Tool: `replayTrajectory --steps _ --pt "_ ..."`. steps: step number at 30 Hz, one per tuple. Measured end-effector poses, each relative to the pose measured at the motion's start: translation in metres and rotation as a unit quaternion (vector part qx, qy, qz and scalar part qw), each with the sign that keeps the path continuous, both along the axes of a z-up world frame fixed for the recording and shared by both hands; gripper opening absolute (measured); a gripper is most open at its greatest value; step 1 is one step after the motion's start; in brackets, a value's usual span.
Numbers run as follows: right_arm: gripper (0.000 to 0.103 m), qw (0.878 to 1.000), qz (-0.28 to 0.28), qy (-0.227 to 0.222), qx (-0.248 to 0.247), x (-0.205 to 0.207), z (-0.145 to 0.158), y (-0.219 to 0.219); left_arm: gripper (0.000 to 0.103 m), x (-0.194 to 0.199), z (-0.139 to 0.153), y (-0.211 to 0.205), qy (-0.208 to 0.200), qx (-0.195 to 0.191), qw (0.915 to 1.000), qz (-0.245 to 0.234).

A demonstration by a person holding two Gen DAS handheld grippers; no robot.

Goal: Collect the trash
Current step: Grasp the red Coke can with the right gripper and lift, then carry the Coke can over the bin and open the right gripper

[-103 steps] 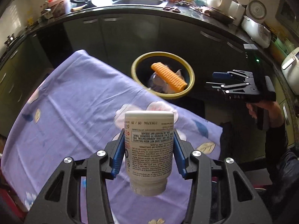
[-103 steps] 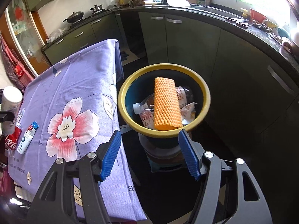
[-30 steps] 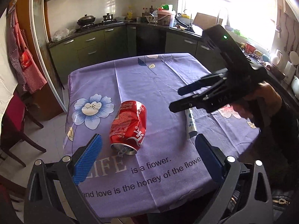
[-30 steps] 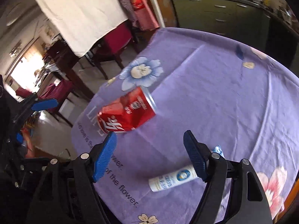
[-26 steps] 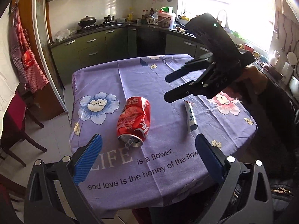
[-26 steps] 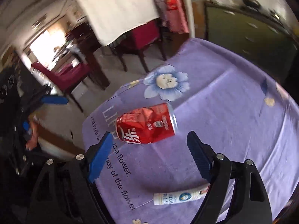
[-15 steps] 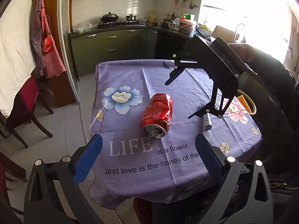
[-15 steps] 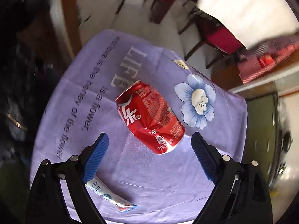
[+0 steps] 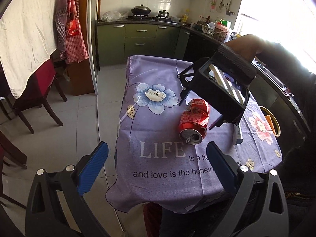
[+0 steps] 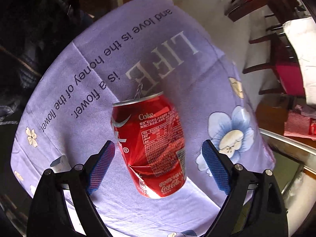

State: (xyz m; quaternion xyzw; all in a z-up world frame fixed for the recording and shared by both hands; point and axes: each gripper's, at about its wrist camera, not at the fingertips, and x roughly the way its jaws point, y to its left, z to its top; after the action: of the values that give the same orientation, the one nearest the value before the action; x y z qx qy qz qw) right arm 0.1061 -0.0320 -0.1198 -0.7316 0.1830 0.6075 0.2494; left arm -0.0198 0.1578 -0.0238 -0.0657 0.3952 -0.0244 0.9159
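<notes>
Worktop (image 9: 158, 134): it is standing out from the green kitchen cabinets and carrying everything named below.
Tablecloth (image 10: 94, 118): purple with blue and pink flowers, it is covering the worktop and hanging over its near edge; it is showing the print "LIFE" in large white letters and under it "is a flower, and love is the honey of the flower", partly hidden in the left wrist view.
Bin (image 9: 273, 123): its yellow rim is peeking past the far right edge of the worktop, with something orange and ribbed lying in it.
Right hand-held gripper (image 10: 158, 158): a hand is holding it over the can, pointing steeply down; its blue-padded jaws have just been widening and are standing far apart, the can lying between them with daylight on both sides, neither pad touching it.
Left hand-held gripper (image 9: 156, 169): it is hanging near the front edge of the worktop, well short of the can, jaws spread wide with nothing between them.
Can (image 10: 152, 148): red and dented, it is lying on its side on the cloth just above the word "LIFE", its opened top with the raised pull tab facing that word; it is reading "Coke" and "Coca-Cola" in white, with Chinese print and a nutrition panel too small to read.
Tube (image 9: 238, 133): small, white with a blue end, it is lying on the cloth just to the right of the can, apart from it; its label is too small to read.
</notes>
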Motion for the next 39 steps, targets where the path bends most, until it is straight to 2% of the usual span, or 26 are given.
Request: replayTrajectory --steps 3,5,7,12,16,19,20,21,22,25,28,31,35,39 --pt "0.088 1.0 -0.013 0.008 -0.026 0.009 -0.014 0.008 0.095 0.002 -0.002 0.004 0.002 -0.006 1.0 0.003" --pt "0.078 0.998 -0.043 0.02 -0.047 0.017 -0.021 0.015 0.095 0.003 -0.004 0.004 0.006 -0.006 1.0 0.004" --pt "0.076 0.995 -0.078 0.024 -0.062 0.025 -0.025 0.019 0.095 0.005 -0.006 0.005 0.009 -0.008 0.9999 0.002" --pt "0.076 0.986 -0.15 0.026 -0.069 0.047 -0.028 0.017 0.095 0.008 -0.008 0.0 0.011 -0.007 0.9999 -0.006" --pt "0.076 0.971 -0.222 0.042 -0.083 0.062 -0.033 0.002 0.095 0.007 -0.009 -0.007 0.009 -0.007 0.9997 -0.021" --pt "0.076 0.967 -0.236 0.047 -0.087 0.064 -0.043 -0.006 0.095 0.004 -0.01 -0.012 0.006 -0.008 0.9995 -0.031" --pt "0.079 0.965 -0.243 0.052 -0.087 0.066 -0.046 -0.008 0.095 0.003 -0.01 -0.014 0.006 -0.008 0.9994 -0.033" --pt "0.079 0.963 -0.249 0.057 -0.079 0.067 -0.046 -0.008 0.095 0.002 -0.01 -0.015 0.005 -0.008 0.9993 -0.035" --pt "0.071 0.961 -0.26 0.062 -0.068 0.071 -0.043 -0.007 0.095 0.001 -0.01 -0.017 0.005 -0.008 0.9993 -0.037" --pt "0.071 0.946 -0.309 0.092 -0.041 0.082 -0.032 -0.011 0.095 -0.001 -0.011 -0.02 0.005 -0.009 0.999 -0.044" --pt "0.071 0.939 -0.33 0.098 -0.01 0.088 -0.021 -0.022 0.095 -0.001 -0.012 -0.025 0.005 -0.008 0.9986 -0.052" --pt "0.071 0.924 -0.365 0.111 0.022 0.1 -0.009 -0.042 0.095 0.0 -0.013 -0.031 0.004 -0.004 0.998 -0.062" --pt "0.071 0.897 -0.42 0.117 0.066 0.117 0.011 -0.077 0.095 0.003 -0.013 -0.042 0.001 -0.004 0.9963 -0.085" --pt "0.071 0.86 -0.483 0.123 0.106 0.136 0.03 -0.125 0.095 0.013 -0.016 -0.058 0.003 -0.005 0.994 -0.109"
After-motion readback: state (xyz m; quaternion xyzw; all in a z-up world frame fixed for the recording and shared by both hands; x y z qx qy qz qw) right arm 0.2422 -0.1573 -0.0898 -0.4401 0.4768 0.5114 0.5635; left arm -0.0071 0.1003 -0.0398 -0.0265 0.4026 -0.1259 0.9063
